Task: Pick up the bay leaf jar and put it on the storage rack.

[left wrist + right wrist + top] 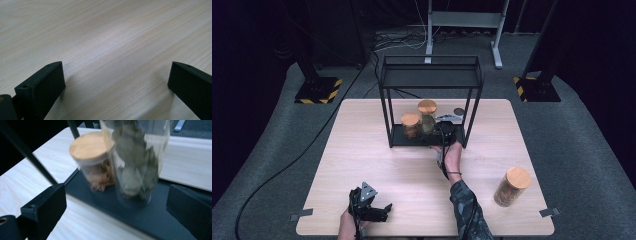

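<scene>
A black wire shelf point(430, 85) stands at the back middle of the wooden table point(362, 150). On its bottom tray point(160, 220) are two glass jars with wooden lids. The tall jar point(427, 116) point(136, 162) holds grey-green leaves, and the short jar point(410, 125) point(93, 157) to its left holds orange-brown pieces. My right gripper point(443, 134) point(115, 205) is at the tray's front edge, open, with the tall jar just beyond its jaws and untouched. My left gripper point(384, 210) point(116, 77) rests open over bare table near the front edge, with nothing between its jaws.
A third wooden-lidded jar point(511, 186) with brown contents stands at the front right of the table. The shelf's thin black uprights point(37, 162) flank the jars. Beyond the table are stand bases point(318, 90) and cables on grey floor.
</scene>
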The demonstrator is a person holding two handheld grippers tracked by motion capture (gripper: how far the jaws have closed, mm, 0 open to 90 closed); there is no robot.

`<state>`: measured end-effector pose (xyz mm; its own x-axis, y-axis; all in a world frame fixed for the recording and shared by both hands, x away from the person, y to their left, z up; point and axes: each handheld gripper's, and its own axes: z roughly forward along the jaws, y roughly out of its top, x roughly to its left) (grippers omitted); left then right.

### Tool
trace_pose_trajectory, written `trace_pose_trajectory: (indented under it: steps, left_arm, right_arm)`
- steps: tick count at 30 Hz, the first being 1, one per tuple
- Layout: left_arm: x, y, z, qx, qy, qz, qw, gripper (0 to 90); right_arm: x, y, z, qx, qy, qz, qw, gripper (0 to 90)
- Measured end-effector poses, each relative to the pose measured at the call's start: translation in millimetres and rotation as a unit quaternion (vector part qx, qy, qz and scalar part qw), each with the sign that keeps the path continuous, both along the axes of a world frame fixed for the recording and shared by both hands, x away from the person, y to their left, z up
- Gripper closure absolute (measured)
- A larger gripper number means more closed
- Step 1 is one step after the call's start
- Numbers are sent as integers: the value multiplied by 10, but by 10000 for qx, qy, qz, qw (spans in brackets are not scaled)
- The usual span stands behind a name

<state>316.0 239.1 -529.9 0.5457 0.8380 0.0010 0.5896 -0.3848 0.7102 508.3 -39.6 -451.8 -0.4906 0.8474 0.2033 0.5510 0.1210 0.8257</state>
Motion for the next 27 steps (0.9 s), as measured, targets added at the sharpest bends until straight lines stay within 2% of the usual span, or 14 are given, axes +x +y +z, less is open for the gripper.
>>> trace_pose_trajectory:
  steps: [4, 13, 27]
  left_arm:
    - [0, 0, -1, -3, -2, 6, 10000, 2]
    - [-1, 0, 0, 1, 0, 7, 10000, 2]
    - [-3, -3, -2, -10, -9, 41, 10000, 2]
  right_arm:
    - [-153, -24, -68, -101, 82, 111, 9999, 21]
    - [-555, -125, -223, -245, 87, 238, 9994, 11]
    - [-1158, -363, -594, -92, 287, 385, 9988, 0]
